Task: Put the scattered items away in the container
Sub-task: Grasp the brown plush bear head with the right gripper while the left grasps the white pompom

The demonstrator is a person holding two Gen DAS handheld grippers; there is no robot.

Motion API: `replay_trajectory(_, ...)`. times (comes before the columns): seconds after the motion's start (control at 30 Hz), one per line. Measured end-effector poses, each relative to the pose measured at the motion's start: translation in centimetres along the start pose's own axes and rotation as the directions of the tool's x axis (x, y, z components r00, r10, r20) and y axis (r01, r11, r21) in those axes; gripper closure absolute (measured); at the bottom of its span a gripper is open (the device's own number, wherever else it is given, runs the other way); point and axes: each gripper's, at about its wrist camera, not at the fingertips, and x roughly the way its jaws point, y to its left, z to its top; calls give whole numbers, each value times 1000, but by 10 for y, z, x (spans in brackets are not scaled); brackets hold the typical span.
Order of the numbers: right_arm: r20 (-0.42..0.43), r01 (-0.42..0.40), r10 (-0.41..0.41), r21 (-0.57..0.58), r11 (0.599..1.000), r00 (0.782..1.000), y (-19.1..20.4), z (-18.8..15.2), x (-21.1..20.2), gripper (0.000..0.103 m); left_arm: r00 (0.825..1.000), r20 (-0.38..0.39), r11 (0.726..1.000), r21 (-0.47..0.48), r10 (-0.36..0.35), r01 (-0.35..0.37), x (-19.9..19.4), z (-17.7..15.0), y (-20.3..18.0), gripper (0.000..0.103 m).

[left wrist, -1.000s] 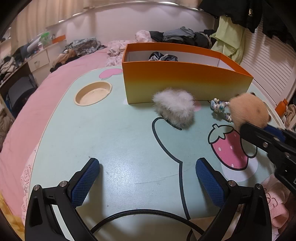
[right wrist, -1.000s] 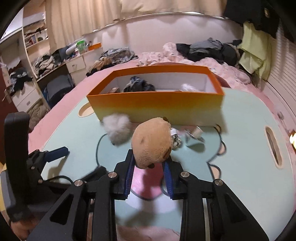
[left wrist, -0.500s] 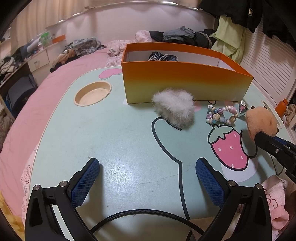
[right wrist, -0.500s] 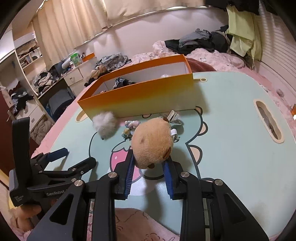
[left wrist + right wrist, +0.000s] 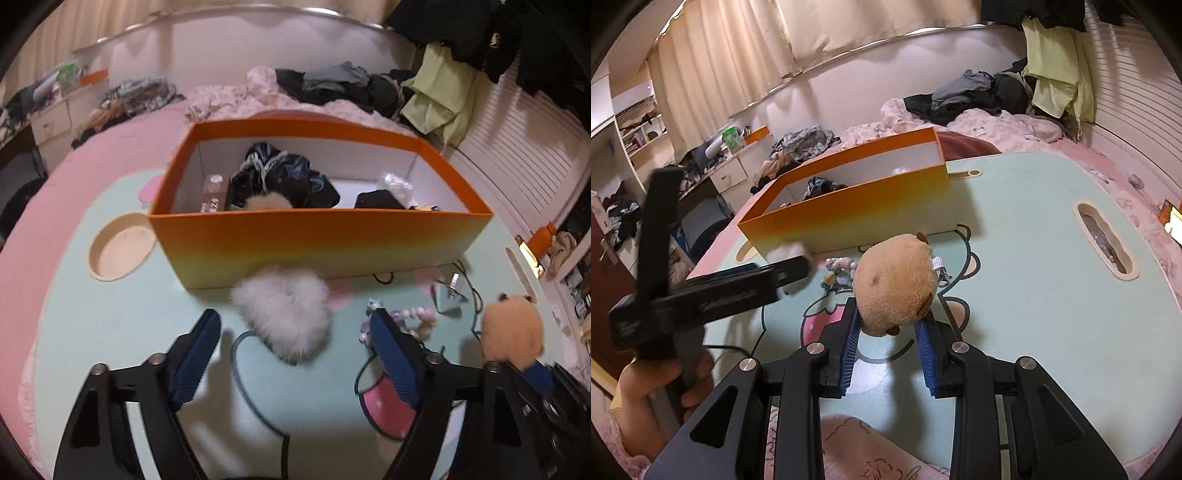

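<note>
Several things already lie in the orange box [image 5: 317, 240]. The right gripper [image 5: 890, 332] pinches the brown plush [image 5: 894, 288]; the left gripper [image 5: 291, 354] is closing around the white fluffy piece [image 5: 284, 314], with the bead string [image 5: 410, 319] lying on the worktop [image 5: 129, 332].

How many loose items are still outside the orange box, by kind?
White fluffy puff: 1
Bead string: 1
Brown plush toy, clamped in the right hand-held gripper: 1
Small metal clip: 1
Total: 4

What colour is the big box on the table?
The box is orange outside, fading to pale yellow near the bottom, and white inside. The left wrist view shows it best.
</note>
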Motion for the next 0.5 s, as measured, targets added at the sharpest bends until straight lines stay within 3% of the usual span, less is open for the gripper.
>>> replay_trajectory(0.17, -7, 0, 0, 3, 1000, 1000, -3, -1, 1, 72, 1000, 19, 1000, 3, 24, -24, 3, 0, 3, 65)
replay_trajectory(0.3, -7, 2, -2, 0, 1000, 1000, -2, -2, 1, 72, 998, 40, 999, -16, -42, 42, -10, -7, 11, 68)
replay_trajectory(0.5, -55, -3, -1, -83, 997, 998, 14, -6, 10, 72, 993, 92, 997, 41, -74, 70, -56, -31, 4, 68)
